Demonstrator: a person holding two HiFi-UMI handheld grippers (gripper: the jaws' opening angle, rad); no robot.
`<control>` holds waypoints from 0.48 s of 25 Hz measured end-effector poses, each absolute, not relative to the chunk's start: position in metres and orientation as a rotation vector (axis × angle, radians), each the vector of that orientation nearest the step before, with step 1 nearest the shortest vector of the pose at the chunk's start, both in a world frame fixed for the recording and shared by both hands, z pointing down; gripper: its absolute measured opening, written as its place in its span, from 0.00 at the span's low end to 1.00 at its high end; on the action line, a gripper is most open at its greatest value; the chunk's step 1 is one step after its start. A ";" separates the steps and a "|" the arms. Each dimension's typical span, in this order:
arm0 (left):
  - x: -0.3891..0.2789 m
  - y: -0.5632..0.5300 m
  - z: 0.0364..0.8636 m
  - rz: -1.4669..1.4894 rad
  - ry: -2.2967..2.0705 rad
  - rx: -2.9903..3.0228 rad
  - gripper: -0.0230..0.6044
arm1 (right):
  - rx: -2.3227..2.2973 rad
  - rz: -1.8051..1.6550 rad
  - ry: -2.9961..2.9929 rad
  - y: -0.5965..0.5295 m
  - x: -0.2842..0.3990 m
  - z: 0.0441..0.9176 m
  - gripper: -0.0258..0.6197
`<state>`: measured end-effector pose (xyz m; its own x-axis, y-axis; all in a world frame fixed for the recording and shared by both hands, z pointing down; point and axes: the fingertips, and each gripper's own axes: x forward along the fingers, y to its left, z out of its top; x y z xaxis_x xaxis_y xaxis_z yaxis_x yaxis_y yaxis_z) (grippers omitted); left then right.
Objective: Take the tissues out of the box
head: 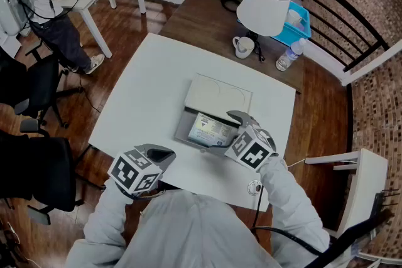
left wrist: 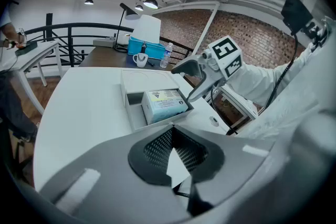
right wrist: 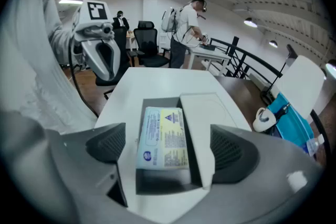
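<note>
**Lining up the right gripper (head: 240, 124) on the tissue pack (head: 211, 130)**

Sits in the open half of the box (head: 183, 127), centre of the head view, on the white table (head: 144, 91). Long axis running straight away from the right gripper, bottom centre toward mid-frame in the right gripper view.

Right jaws spread to the full and holding nothing, straddling both pack and lid (right wrist: 202, 113). Left gripper (head: 158, 154) closed and empty, lower left, well apart from the box; right clearly nearer.

Judged next: shift toward frame left to bracket the pack alone.

Shown only in the left gripper view: the pack's side face above the box wall. Shown only in the head view: both grippers together.
</note>
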<state>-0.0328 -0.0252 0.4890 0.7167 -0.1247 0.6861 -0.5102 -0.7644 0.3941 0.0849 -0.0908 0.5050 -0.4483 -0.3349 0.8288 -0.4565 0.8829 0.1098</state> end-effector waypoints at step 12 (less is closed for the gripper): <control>-0.059 -0.014 0.489 0.818 -0.465 2.325 0.06 | 0.392 0.227 -1.905 -0.105 0.056 0.582 0.81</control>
<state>-0.0593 -0.0137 0.4890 0.7457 -0.1175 0.6559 -0.5038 -0.7436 0.4396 0.0563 -0.1046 0.5823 -0.3224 -0.1611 0.9328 -0.3758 0.9262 0.0300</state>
